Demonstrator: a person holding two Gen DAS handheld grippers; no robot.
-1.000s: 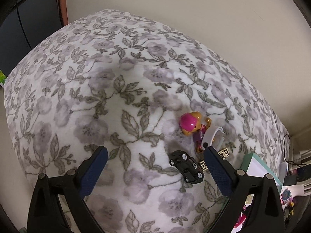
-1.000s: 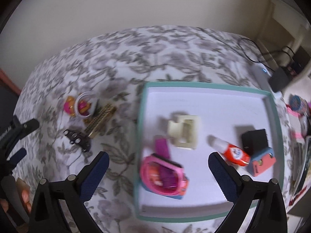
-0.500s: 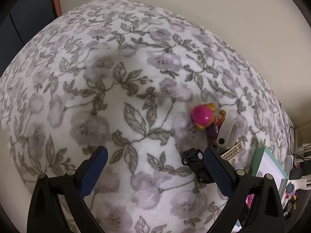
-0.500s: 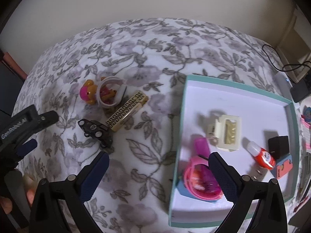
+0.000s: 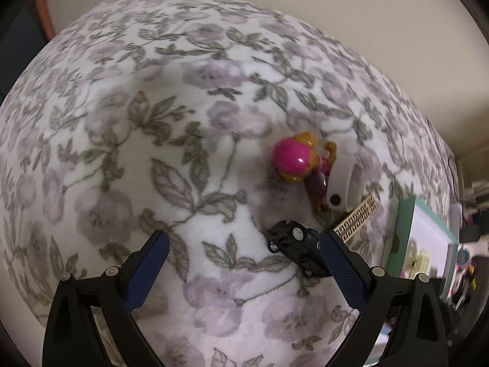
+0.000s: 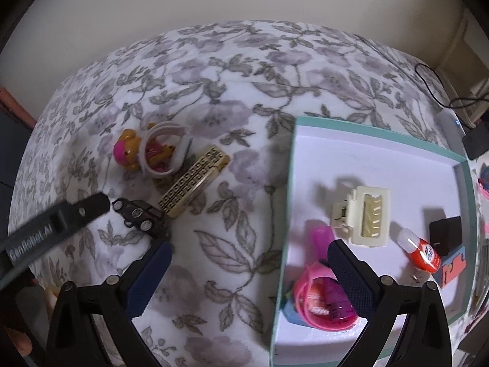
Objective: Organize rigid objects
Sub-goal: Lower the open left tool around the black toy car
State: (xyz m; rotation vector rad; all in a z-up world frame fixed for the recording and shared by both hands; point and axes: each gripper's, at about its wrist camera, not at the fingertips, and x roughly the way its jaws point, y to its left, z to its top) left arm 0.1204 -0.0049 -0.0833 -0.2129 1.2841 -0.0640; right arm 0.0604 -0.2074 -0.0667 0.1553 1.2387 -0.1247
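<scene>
Now the left hand-held gripper, jaws wide open, nears the toy car on the bed; small, light, hard, it should pinch firmly across its sides.

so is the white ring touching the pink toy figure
Touching. The right wrist view shows the white ring looped around the pink toy figure, its band lying against the figure's body with no gap; the left wrist view shows the same overlap.

White lettering "GenRobot.AI" is showing along the black left gripper at the frame's left edge.
</scene>
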